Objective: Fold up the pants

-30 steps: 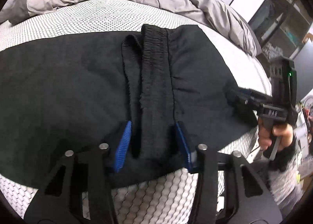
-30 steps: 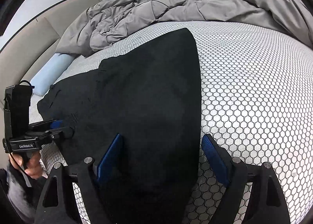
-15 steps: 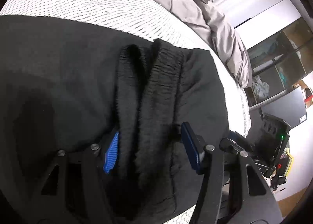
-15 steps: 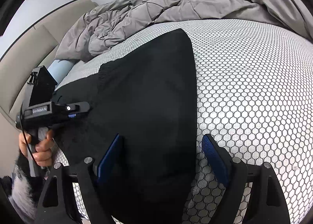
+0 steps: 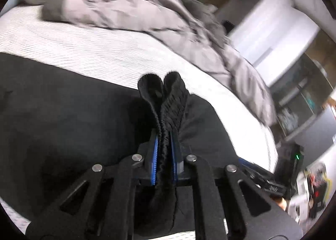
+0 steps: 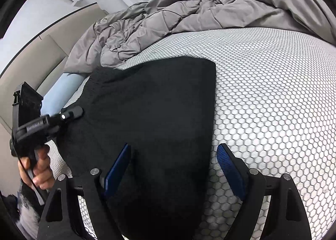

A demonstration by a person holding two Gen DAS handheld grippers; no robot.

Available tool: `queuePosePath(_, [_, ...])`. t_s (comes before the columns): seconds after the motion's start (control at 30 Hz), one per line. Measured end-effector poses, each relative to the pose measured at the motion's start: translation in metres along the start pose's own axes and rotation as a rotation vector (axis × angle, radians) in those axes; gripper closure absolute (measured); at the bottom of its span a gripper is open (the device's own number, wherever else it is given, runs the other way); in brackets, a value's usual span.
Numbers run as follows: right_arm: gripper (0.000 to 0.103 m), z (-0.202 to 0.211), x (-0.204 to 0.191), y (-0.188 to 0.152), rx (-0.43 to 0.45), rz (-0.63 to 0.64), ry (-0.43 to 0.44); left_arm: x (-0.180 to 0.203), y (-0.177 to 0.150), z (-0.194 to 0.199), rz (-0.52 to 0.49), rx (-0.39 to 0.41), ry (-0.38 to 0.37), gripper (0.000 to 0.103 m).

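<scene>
Black pants lie spread on the white honeycomb-patterned mattress. My left gripper is shut on the ribbed waistband, which stands bunched up between the blue pads. In the right wrist view the left gripper shows at the pants' left edge, held by a hand. My right gripper is open, its blue pads astride the near end of the pants, with the right pad over the mattress. The right gripper's body also shows in the left wrist view.
A crumpled grey duvet lies across the far side of the bed. A light blue pillow and a beige headboard are at the left. Shelves and furniture stand beyond the bed's right side.
My left gripper has closed on the waistband and lifted it, bunching it upright. The right gripper has stayed open over the near end of the pants.
</scene>
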State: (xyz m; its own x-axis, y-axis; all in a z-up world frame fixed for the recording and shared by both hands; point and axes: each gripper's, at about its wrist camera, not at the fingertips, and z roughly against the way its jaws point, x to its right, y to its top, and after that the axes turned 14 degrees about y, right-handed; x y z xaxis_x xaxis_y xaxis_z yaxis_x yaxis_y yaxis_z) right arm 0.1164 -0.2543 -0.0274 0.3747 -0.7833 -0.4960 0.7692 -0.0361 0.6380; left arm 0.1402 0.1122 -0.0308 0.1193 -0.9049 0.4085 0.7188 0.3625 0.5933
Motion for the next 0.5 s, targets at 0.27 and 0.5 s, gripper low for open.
queuePosePath(0.27, [0.018, -0.004, -0.002, -0.007, -0.037, 0.024, -0.009, -0.024, -0.007, -0.018, -0.004, -0.056, 0.101, 0.094])
queuePosePath(0.5, [0.018, 0.013, 0.010, -0.010, -0.015, 0.003, -0.012, -0.027, -0.008, 0.001, -0.059, -0.025, 0.210, 0.087])
